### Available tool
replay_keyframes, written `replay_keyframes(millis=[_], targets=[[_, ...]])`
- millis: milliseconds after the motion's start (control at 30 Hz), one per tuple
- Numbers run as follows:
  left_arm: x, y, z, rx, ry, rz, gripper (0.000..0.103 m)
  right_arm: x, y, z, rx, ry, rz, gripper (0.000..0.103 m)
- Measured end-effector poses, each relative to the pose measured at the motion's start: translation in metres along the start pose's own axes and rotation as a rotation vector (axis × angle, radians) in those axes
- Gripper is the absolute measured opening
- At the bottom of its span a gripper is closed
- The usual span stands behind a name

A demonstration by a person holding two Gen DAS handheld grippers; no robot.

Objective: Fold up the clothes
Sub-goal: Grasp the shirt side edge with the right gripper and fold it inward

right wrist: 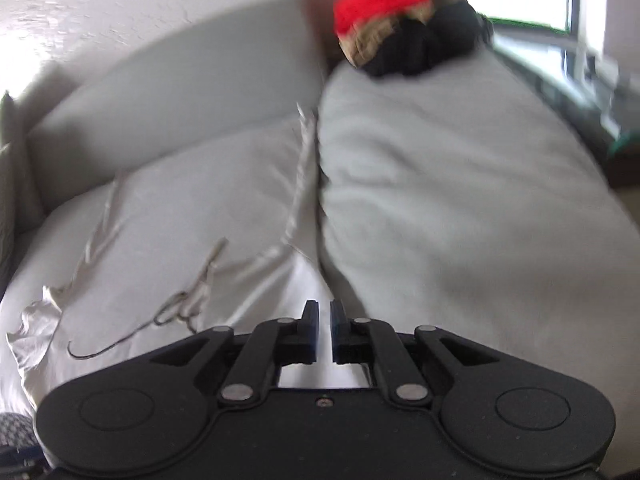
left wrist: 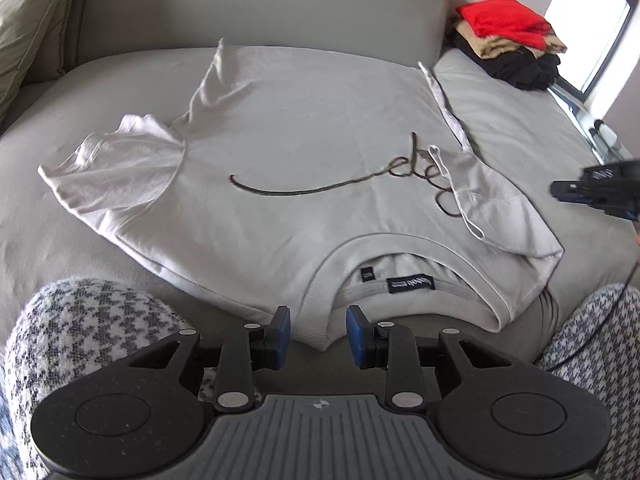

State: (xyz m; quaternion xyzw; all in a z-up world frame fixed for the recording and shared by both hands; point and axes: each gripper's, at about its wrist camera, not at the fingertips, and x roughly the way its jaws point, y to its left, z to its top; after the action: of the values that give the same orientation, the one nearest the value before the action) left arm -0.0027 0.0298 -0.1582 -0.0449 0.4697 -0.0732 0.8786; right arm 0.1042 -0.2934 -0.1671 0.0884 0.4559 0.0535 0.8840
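Lying flat: white T-shirt (left wrist: 288, 136) spread across the grey sofa (left wrist: 520, 128), one sleeve folded over its script print.
Left tool (left wrist: 318, 336): jaws apart, at the shirt's collar, clamping nothing.
Right tool (right wrist: 324, 330): jaws nearly together, empty, over the shirt's edge.
Nearby: stacked clothes (left wrist: 508, 40) beyond the shirt's far corner; cushion (left wrist: 28, 28) past its other side.

one t-shirt (left wrist: 288, 152), one clothes pile (left wrist: 510, 42), two grippers (left wrist: 318, 334).
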Motion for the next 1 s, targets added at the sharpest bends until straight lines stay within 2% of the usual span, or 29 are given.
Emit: replay_keyframes(millis=[100,167,233,333,433,467,567,667,733,833,867,900,933,1000], targets=[[0.0,-0.003,-0.001,0.012,0.005,0.006,0.03,0.026,0.015,-0.012,-0.156,0.093,-0.083,0.007],[0.001,-0.002,-0.001,0.015,0.008,0.013,0.03,0.043,0.02,-0.028,-0.252,0.174,-0.188,0.0],[0.001,-0.002,-0.002,0.017,0.011,0.02,0.03,0.038,0.02,-0.031,-0.26,0.214,-0.252,0.0],[0.003,0.003,-0.002,0.008,0.014,0.023,0.031,0.023,0.019,-0.034,-0.283,0.243,-0.292,0.0],[0.006,0.007,-0.001,0.004,0.018,0.024,0.031,0.004,0.015,-0.031,-0.217,0.213,-0.259,0.0],[0.006,0.007,-0.001,0.006,0.017,0.025,0.031,-0.003,0.014,-0.029,-0.183,0.193,-0.24,0.003],[0.005,0.005,0.004,0.025,-0.003,0.037,0.031,-0.018,0.015,-0.02,-0.096,0.1,-0.109,0.013],[0.007,0.003,0.015,0.068,-0.041,0.066,0.031,-0.008,0.019,-0.006,-0.033,0.036,-0.03,0.014],[0.013,0.004,0.024,0.082,-0.053,0.092,0.031,0.009,0.02,0.005,-0.028,0.017,-0.006,0.014],[0.024,0.006,0.03,0.066,-0.033,0.101,0.031,0.036,0.015,0.012,0.026,0.054,-0.02,0.014],[0.027,0.007,0.029,0.061,-0.022,0.096,0.031,0.045,0.012,0.012,0.029,0.076,-0.046,0.011],[0.029,0.008,0.027,0.06,-0.011,0.093,0.031,0.051,0.01,0.01,0.02,0.098,-0.086,0.004],[0.03,0.009,0.025,0.06,-0.007,0.093,0.032,0.051,0.008,0.007,0.012,0.105,-0.119,0.0],[0.029,0.012,0.02,0.061,-0.007,0.092,0.034,0.041,0.005,0.001,0.009,0.096,-0.162,0.0]])
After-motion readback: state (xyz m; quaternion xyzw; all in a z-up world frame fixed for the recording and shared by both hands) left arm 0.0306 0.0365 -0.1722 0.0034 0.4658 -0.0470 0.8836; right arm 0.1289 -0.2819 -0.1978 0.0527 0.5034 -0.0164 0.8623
